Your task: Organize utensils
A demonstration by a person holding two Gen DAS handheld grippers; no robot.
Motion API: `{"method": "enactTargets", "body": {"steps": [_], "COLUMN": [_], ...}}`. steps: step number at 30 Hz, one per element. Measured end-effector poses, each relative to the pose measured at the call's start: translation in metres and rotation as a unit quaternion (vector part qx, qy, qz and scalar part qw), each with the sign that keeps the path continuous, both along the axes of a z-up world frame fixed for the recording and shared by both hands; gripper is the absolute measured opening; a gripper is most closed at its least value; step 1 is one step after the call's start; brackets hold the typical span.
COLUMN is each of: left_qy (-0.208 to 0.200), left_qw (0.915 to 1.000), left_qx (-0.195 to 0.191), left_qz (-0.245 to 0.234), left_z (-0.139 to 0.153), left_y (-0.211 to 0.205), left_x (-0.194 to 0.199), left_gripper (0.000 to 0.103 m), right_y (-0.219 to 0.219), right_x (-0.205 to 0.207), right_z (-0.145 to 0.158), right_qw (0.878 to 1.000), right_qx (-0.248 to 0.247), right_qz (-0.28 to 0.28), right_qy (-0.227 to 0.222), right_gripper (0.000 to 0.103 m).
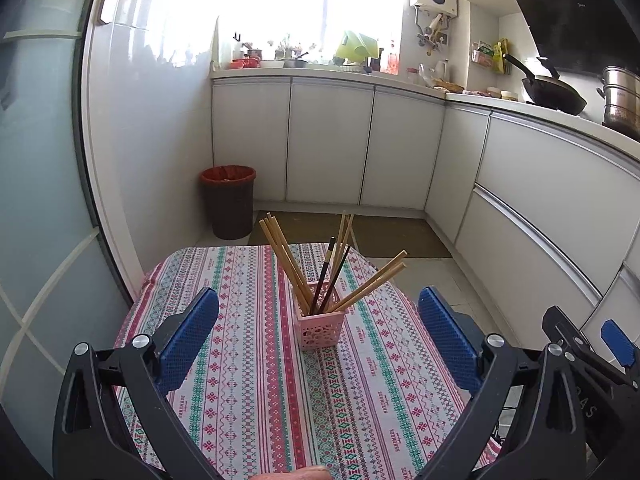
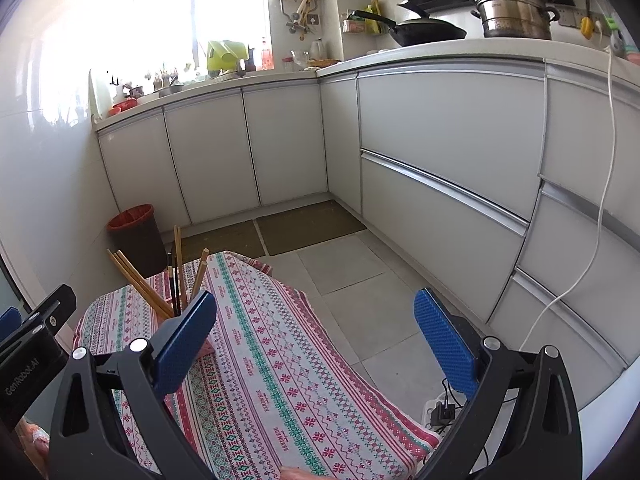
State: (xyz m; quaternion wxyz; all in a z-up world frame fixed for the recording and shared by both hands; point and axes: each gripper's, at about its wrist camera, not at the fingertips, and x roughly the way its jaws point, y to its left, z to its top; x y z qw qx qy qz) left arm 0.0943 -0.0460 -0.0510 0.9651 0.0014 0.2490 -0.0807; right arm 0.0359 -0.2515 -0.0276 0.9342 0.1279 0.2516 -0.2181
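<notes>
A pink perforated holder (image 1: 319, 327) stands upright near the middle of a small table with a patterned cloth (image 1: 248, 380). Several wooden and two dark chopsticks (image 1: 320, 270) stand fanned out in it. My left gripper (image 1: 318, 322) is open and empty, its blue pads on either side of the holder but nearer the camera. My right gripper (image 2: 316, 330) is open and empty over the table's right part. In the right wrist view the chopsticks (image 2: 176, 280) show behind the left pad (image 2: 184, 344); the holder is mostly hidden.
A brown bin with a red liner (image 1: 229, 200) stands on the floor beyond the table. White cabinets (image 1: 328, 144) line the back and right walls. A power strip with cables (image 2: 440, 412) lies on the floor right of the table. The right gripper shows at the left view's right edge (image 1: 592, 364).
</notes>
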Motion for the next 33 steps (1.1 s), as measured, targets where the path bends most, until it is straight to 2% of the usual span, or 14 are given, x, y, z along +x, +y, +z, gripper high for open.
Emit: {"method": "enactTargets", "body": {"steps": [33], "left_qy": [-0.006], "left_qw": [0.9999], "left_qx": [0.013], "left_qz": [0.0], "left_z": [-0.0045], "left_y": [-0.0038], "left_x": [0.0015], "left_gripper": [0.096], "right_y": [-0.0001], "right_x": [0.0014], "right_z": [-0.0054], "right_qw": [1.0], "right_qx": [0.005], "right_qz": [0.005], "right_qy": [0.008], "right_gripper": [0.096]}}
